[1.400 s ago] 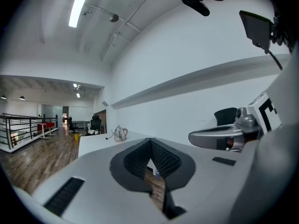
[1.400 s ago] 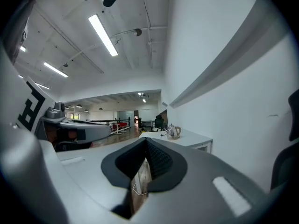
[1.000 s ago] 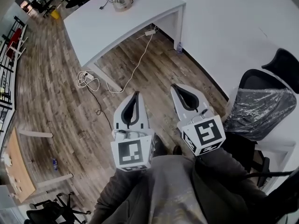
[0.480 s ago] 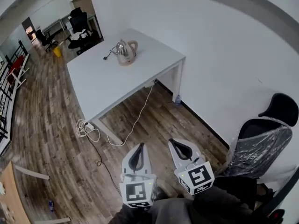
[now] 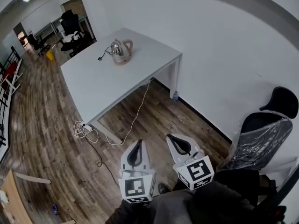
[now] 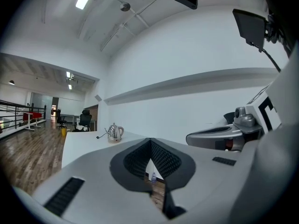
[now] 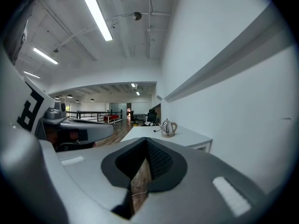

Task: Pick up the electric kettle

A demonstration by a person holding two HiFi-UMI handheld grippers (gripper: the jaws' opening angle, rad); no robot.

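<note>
Wood-plank flooring [image 5: 51, 125] runs across a long open room, with a plain white wall [image 5: 219, 55] along your right side. A white tabletop [image 5: 107, 78] stands against that wall ahead of you, and it is bare apart from the kettle [image 5: 120, 52]. The kettle sits upright on its base toward the far end of the tabletop, with its tan handle turned to the wall. Its short black cord [image 5: 103, 56] lies on the surface just beside it.

A pale cable [image 5: 138, 113] hangs from the near edge of the tabletop down to the floor. It leads to a loose coil of cable [image 5: 83, 130] by the near table leg. A small bottle [image 5: 175, 96] stands on the floor where the wall meets the far leg. To your right is an office chair [image 5: 261, 139] with its seat back wrapped in clear plastic. More dark chairs [image 5: 69, 24] stand deep in the room behind the tabletop, and a railing [image 5: 5, 76] lines the left side.

You hold both claws low in front of you, side by side over the floor and well apart from the kettle. Your left claw [image 5: 138, 144] is clenched, pads together with nothing between them. Your right claw [image 5: 173, 140] is also clenched and empty. Each claw points roughly level toward the tabletop.
</note>
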